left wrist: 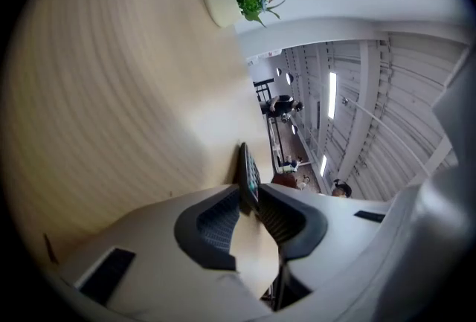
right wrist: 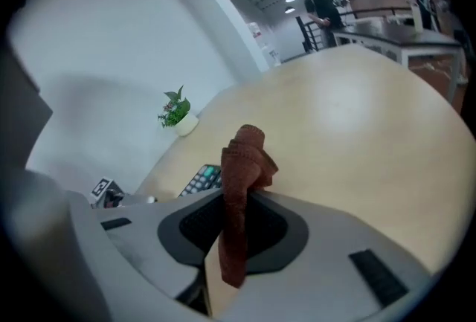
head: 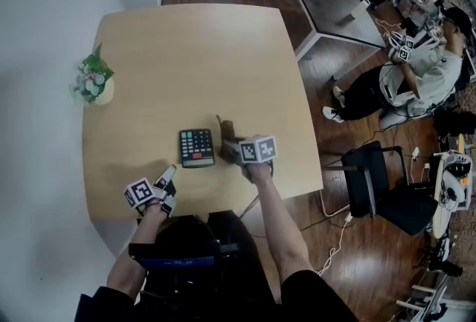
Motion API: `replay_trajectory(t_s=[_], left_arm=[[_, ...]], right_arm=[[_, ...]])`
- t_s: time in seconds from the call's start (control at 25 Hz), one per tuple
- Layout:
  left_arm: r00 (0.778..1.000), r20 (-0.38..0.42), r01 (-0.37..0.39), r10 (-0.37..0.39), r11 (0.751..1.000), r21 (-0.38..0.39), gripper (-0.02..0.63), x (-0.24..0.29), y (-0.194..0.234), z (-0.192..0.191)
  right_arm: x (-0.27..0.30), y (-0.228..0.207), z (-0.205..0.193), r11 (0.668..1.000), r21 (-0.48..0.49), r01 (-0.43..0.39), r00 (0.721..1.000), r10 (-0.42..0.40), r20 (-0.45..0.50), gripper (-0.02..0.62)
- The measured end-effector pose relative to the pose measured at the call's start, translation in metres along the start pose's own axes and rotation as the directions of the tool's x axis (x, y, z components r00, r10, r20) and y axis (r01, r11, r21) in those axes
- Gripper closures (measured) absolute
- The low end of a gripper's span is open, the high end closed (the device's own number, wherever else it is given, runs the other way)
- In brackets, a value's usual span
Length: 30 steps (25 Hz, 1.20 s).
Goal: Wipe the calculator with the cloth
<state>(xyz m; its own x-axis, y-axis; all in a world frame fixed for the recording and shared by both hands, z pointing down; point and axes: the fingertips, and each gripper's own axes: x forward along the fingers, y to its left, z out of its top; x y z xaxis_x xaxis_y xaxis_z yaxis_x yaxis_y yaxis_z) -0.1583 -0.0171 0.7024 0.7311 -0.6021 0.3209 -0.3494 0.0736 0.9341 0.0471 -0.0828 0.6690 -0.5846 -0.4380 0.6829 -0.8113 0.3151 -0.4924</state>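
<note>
While calculator [head: 196, 147] lies on table [head: 186, 53], R gripper [right wrist: 245, 201] just right pinches cloth [right wrist: 243, 161]; L gripper [left wrist: 251, 203] near-left, jaws pressed together, empty.

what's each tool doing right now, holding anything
left tool: closed, holding nothing
right tool: closed on the brown cloth
</note>
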Motion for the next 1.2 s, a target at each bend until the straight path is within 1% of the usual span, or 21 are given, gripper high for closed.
replay_trajectory(t_s=[0.08, 0.16, 0.24, 0.32, 0.4, 0.44, 0.48, 0.52, 0.56, 0.64, 0.68, 0.76, 0.8, 0.84, 0.88, 0.92, 1.0, 1.04, 1.12, 1.2], left_arm=[[0.998, -0.063, 0.020, -0.020, 1.000, -0.002, 0.528, 0.003, -0.007, -0.026], [0.993, -0.110, 0.030, -0.031, 1.000, -0.008, 0.527, 0.010, -0.016, -0.048], [0.991, -0.129, 0.030, -0.031, 1.000, -0.005, 0.526, 0.018, -0.022, -0.061], [0.992, -0.127, 0.019, -0.019, 1.000, -0.002, 0.525, 0.025, -0.024, -0.065], [0.995, -0.101, -0.005, 0.003, 1.000, -0.027, 0.523, 0.030, -0.022, -0.064], [0.997, -0.081, -0.015, 0.011, 0.999, -0.042, 0.523, 0.033, -0.022, -0.061], [0.998, -0.060, -0.022, 0.019, 0.998, -0.057, 0.523, 0.035, -0.021, -0.055], [0.999, -0.037, -0.028, 0.026, 0.997, -0.069, 0.517, 0.037, -0.020, -0.048], [0.999, -0.013, -0.035, 0.034, 0.996, -0.079, 0.515, 0.035, -0.019, -0.041], [0.998, 0.035, -0.055, 0.058, 0.995, -0.089, 0.515, 0.027, -0.014, -0.026], [0.996, 0.057, -0.066, 0.071, 0.994, -0.087, 0.514, 0.022, -0.011, -0.016], [0.991, 0.095, -0.090, 0.096, 0.994, -0.070, 0.514, 0.015, -0.004, 0.010], [0.988, 0.109, -0.102, 0.107, 0.993, -0.056, 0.511, 0.014, 0.000, 0.023], [0.986, 0.119, -0.113, 0.118, 0.993, -0.042, 0.498, 0.015, 0.004, 0.036], [0.984, 0.123, -0.124, 0.126, 0.992, -0.025, 0.478, 0.017, 0.006, 0.047], [0.984, 0.121, -0.133, 0.133, 0.991, -0.008, 0.478, 0.020, 0.008, 0.055], [0.985, 0.100, -0.146, 0.142, 0.989, 0.026, 0.480, 0.027, 0.009, 0.066], [0.986, 0.087, -0.149, 0.145, 0.988, 0.043, 0.480, 0.030, 0.008, 0.068], [0.988, 0.067, -0.147, 0.142, 0.987, 0.070, 0.480, 0.034, 0.004, 0.067], [0.989, 0.056, -0.145, 0.140, 0.985, 0.091, 0.486, 0.031, -0.003, 0.062]], right_arm=[[0.022, -0.002, 0.033, 0.993, -0.118, 0.015, 1.000, -0.018, -0.023, 0.523], [0.046, 0.002, 0.057, 0.968, -0.251, 0.005, 0.997, -0.024, -0.075, 0.523], [0.071, 0.009, 0.070, 0.921, -0.388, -0.030, 0.989, -0.028, -0.143, 0.523], [0.092, 0.012, 0.072, 0.857, -0.509, -0.078, 0.974, -0.043, -0.222, 0.523], [0.108, 0.010, 0.062, 0.800, -0.583, -0.141, 0.948, -0.062, -0.314, 0.523], [0.112, 0.010, 0.056, 0.784, -0.594, -0.179, 0.932, -0.057, -0.357, 0.523], [0.115, 0.012, 0.051, 0.782, -0.584, -0.218, 0.918, -0.039, -0.394, 0.523], [0.115, 0.014, 0.046, 0.792, -0.558, -0.247, 0.908, -0.012, -0.419, 0.523], [0.112, 0.016, 0.042, 0.811, -0.524, -0.260, 0.903, 0.012, -0.429, 0.525], [0.101, 0.016, 0.031, 0.863, -0.442, -0.243, 0.907, 0.041, -0.418, 0.525], [0.094, 0.015, 0.025, 0.893, -0.388, -0.229, 0.911, 0.056, -0.409, 0.525], [0.079, 0.014, 0.010, 0.945, -0.248, -0.214, 0.918, 0.108, -0.381, 0.525], [0.073, 0.015, 0.001, 0.961, -0.170, -0.216, 0.923, 0.144, -0.356, 0.525], [0.067, 0.016, -0.007, 0.970, -0.092, -0.224, 0.928, 0.183, -0.325, 0.525], [0.060, 0.017, -0.016, 0.972, -0.015, -0.236, 0.931, 0.222, -0.290, 0.525], [0.054, 0.019, -0.026, 0.966, 0.059, -0.250, 0.932, 0.257, -0.255, 0.525], [0.041, 0.023, -0.046, 0.946, 0.174, -0.273, 0.931, 0.305, -0.200, 0.525], [0.036, 0.023, -0.054, 0.939, 0.203, -0.278, 0.931, 0.315, -0.183, 0.525], [0.026, 0.018, -0.058, 0.941, 0.208, -0.268, 0.942, 0.301, -0.148, 0.525], [0.020, 0.004, -0.037, 0.951, 0.195, -0.240, 0.963, 0.258, -0.074, 0.525]])
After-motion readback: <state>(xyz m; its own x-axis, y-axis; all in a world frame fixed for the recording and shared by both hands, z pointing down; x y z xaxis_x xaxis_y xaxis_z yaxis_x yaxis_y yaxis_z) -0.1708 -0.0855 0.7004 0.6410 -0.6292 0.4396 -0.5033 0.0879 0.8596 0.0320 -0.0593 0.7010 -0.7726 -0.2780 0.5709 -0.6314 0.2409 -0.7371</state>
